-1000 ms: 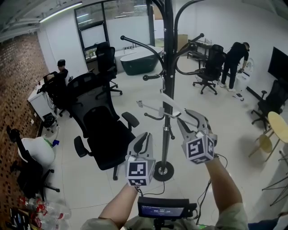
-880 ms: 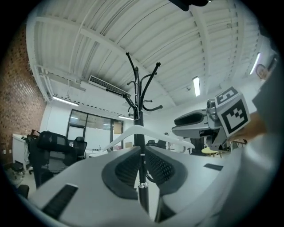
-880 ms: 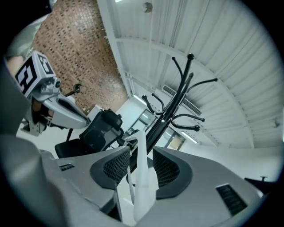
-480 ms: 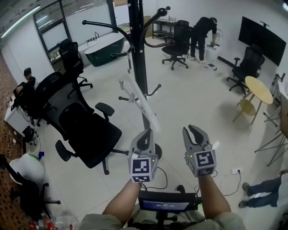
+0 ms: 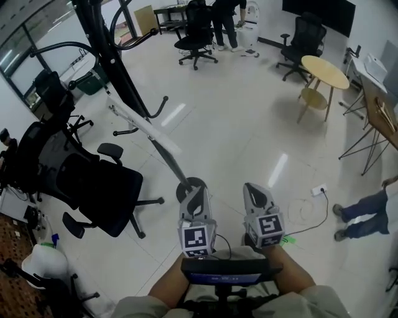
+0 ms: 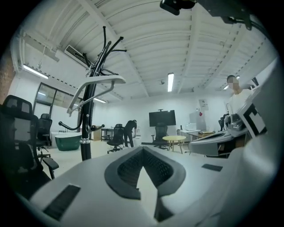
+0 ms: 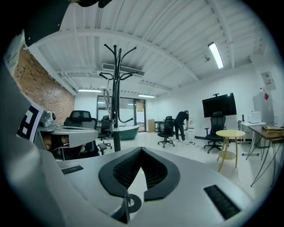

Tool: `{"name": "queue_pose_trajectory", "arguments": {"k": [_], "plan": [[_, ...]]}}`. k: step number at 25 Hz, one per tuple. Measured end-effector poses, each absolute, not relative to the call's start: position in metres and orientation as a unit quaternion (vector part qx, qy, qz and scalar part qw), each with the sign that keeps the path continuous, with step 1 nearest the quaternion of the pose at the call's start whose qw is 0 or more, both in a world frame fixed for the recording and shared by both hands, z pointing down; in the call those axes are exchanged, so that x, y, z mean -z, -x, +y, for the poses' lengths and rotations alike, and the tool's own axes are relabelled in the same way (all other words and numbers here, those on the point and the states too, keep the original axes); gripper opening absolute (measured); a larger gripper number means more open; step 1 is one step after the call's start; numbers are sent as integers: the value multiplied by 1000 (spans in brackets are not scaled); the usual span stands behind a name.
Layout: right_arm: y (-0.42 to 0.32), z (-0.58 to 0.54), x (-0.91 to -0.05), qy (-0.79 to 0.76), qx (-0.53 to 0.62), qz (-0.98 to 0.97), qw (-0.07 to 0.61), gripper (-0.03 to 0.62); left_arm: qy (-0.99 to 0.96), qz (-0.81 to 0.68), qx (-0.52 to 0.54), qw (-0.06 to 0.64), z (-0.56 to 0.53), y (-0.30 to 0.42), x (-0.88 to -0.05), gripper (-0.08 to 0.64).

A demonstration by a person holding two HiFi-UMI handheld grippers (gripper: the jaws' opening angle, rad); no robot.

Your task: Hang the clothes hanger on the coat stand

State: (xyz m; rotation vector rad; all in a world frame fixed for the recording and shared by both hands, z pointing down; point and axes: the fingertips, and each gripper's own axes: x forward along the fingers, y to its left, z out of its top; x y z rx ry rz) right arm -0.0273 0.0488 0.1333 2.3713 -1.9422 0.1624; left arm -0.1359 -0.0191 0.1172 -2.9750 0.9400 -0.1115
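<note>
The black coat stand leans across the upper left of the head view, its round base on the floor. A white clothes hanger hangs on one of its lower hooks, and no gripper touches it. My left gripper and right gripper are held low, close to my body and well short of the stand. Both are shut with nothing between the jaws. In the left gripper view the hanger hangs on the stand, beyond my left gripper. In the right gripper view the stand rises behind my right gripper.
Black office chairs crowd the left, close to the stand. A round yellow table and more chairs stand at the back right, where a person stands. Someone's legs and a floor cable lie to the right.
My right gripper has drawn back from the hanger and its jaws have closed. Both grippers have come down toward my body, and the hanger stays on the stand. The head view has tilted down.
</note>
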Motion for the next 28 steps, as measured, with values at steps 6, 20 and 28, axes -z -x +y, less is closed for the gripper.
{"name": "queue_pose_trajectory", "arguments": {"k": [6, 20, 28], "plan": [[4, 43, -133, -759, -61, -648, 23, 0, 946, 319, 51, 10, -19, 119, -129, 17], [-8, 32, -133, -755, -72, -651, 23, 0, 946, 321, 45, 8, -29, 104, -127, 17], [-3, 32, -137, -749, -73, -659, 20, 0, 945, 326, 41, 4, -29, 105, -129, 17]]}}
